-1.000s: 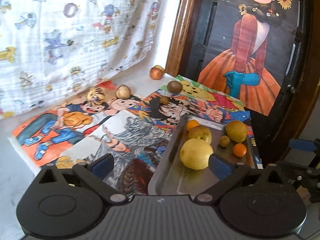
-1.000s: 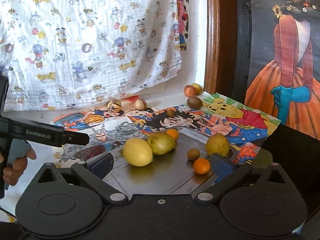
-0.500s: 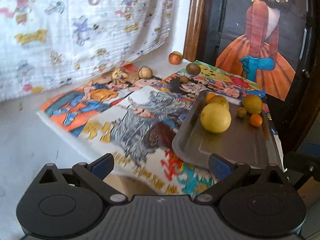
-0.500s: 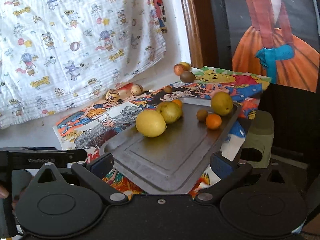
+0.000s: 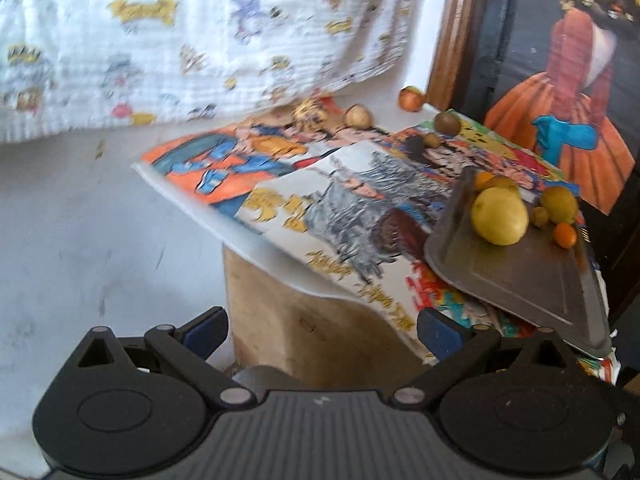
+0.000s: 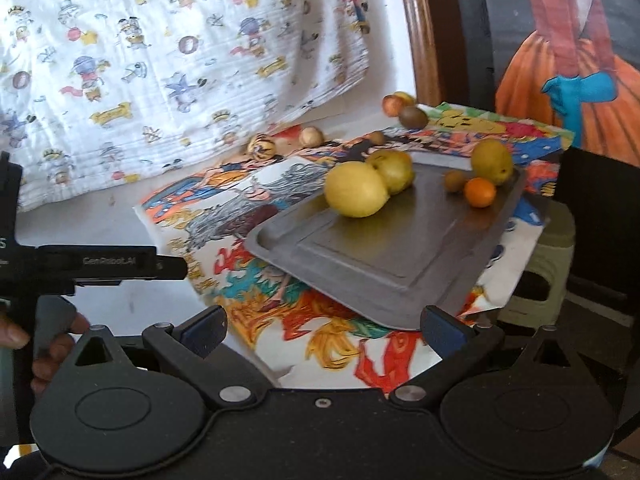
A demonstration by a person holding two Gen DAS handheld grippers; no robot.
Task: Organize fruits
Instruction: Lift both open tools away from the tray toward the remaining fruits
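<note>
A grey metal tray (image 6: 384, 264) (image 5: 516, 272) sits on comic-print posters and holds several fruits: a big yellow lemon (image 6: 355, 189) (image 5: 499, 216), a green-yellow fruit (image 6: 394, 170), another yellow fruit (image 6: 492, 161), a small orange (image 6: 480, 192) (image 5: 565, 235) and a small brown fruit (image 6: 455, 181). Loose fruits lie beyond it: a kiwi (image 6: 414, 117), a peach (image 6: 394, 103) and two nut-like ones (image 6: 262, 147) (image 6: 311, 136). My left gripper (image 5: 322, 330) is open and empty, well short of the tray. My right gripper (image 6: 324, 328) is open and empty before the tray's near edge.
The posters (image 5: 352, 208) overhang a wooden block (image 5: 304, 328). A printed white cloth (image 6: 168, 60) hangs behind, next to a wooden frame (image 6: 418, 32) and a painted figure (image 5: 568, 92). A green stool (image 6: 540, 284) stands at right. A hand holds the left gripper's handle (image 6: 52, 320).
Both grippers have drawn back from the table, so the tray and fruits look farther away. The wooden block under the posters has come into view. Both stay open.
</note>
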